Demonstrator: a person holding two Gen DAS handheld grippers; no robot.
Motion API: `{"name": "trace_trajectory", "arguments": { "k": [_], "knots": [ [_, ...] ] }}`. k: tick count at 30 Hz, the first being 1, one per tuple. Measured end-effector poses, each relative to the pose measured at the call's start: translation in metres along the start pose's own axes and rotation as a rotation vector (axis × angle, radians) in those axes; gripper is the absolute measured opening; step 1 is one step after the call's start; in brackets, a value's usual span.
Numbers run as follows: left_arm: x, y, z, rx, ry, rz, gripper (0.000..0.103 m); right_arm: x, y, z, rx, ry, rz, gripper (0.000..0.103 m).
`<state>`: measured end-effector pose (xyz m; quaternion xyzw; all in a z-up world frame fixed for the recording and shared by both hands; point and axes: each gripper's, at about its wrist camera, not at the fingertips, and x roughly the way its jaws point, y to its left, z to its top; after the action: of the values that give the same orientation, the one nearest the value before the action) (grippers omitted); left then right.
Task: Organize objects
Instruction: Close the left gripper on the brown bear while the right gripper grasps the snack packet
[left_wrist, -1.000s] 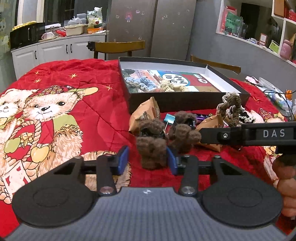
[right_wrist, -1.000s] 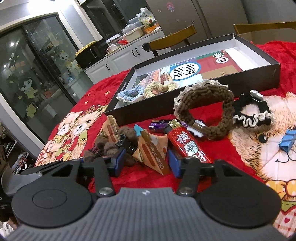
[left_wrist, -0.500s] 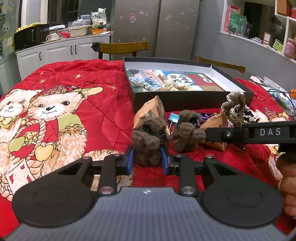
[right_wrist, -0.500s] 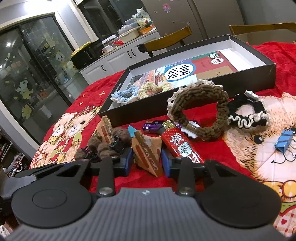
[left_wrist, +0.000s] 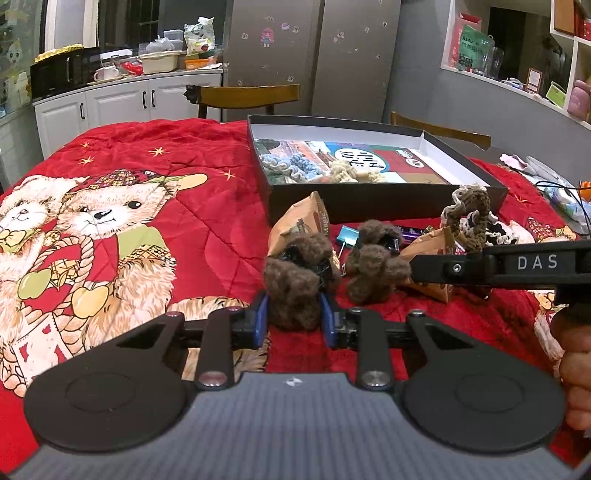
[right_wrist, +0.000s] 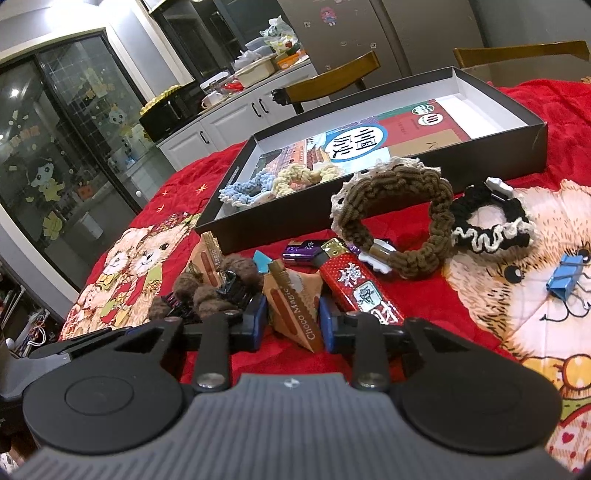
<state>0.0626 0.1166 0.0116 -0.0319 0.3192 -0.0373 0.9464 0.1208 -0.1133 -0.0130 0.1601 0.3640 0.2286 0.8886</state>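
Your left tongs (left_wrist: 293, 317) have just been closing and now pinch a brown fuzzy hair clip (left_wrist: 295, 284) between the blue pads, low on its body. Your right tongs (right_wrist: 291, 319) have also just been closing and now squeeze a tan snack packet (right_wrist: 295, 306) marked Choco Magic. Both items sit on the red blanket (left_wrist: 207, 192) over the tabletop, just in front of the black box (left_wrist: 369, 203), apart from it.

Looks like the step is lifting both into the box. Lift straight up before moving toward the box; its near wall stands high and either item would catch on it. The fuzzy clip is soft, so keep pressure steady or it may slip. The packet is thin and crinkly, so don't crush it.

Near the box's front wall: a second brown fuzzy clip (left_wrist: 373, 269) right beside the held one, and the right tool's arm crosses just past it, so watch for the two tools bumping. A red packet (right_wrist: 354, 291) touches the right tongs' outer side and may drag along. A brown knitted scrunchie (right_wrist: 399, 221), a black-and-white scrunchie (right_wrist: 487, 225) and a blue binder clip (right_wrist: 565, 277) lie further along. Inside the box, a blue scrunchie (right_wrist: 243, 192) and a cream scrunchie (right_wrist: 303, 173) fill the left end; aim for the free floor beside them.
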Motion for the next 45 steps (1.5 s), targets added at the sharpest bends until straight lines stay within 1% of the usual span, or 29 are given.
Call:
{"name": "trace_trajectory", "arguments": {
  "k": [6, 10, 13, 16, 23, 33, 45],
  "knots": [
    [-0.004, -0.002, -0.002, 0.009, -0.021, 0.015, 0.032, -0.002, 0.001, -0.001, -0.005, 0.000, 0.007, 0.030],
    [-0.009, -0.010, -0.005, 0.048, -0.058, 0.043, 0.031, -0.003, 0.002, -0.001, -0.006, -0.001, 0.010, 0.029],
    [-0.013, -0.015, -0.007, 0.078, -0.091, 0.053, 0.031, -0.004, 0.002, -0.001, -0.009, -0.002, 0.014, 0.029],
    [-0.016, -0.016, -0.008, 0.093, -0.107, 0.055, 0.031, -0.005, 0.003, -0.001, -0.014, -0.004, 0.021, 0.028],
    [-0.017, -0.014, -0.009, 0.078, -0.113, 0.050, 0.029, -0.008, 0.004, 0.000, -0.019, -0.010, 0.039, 0.028],
    [-0.031, -0.017, -0.015, 0.096, -0.192, 0.038, 0.027, -0.015, 0.002, 0.004, -0.012, -0.037, 0.065, 0.028],
    [-0.037, -0.014, -0.014, 0.073, -0.226, 0.059, 0.027, -0.021, 0.003, 0.007, -0.005, -0.067, 0.095, 0.028]
  ]
}}
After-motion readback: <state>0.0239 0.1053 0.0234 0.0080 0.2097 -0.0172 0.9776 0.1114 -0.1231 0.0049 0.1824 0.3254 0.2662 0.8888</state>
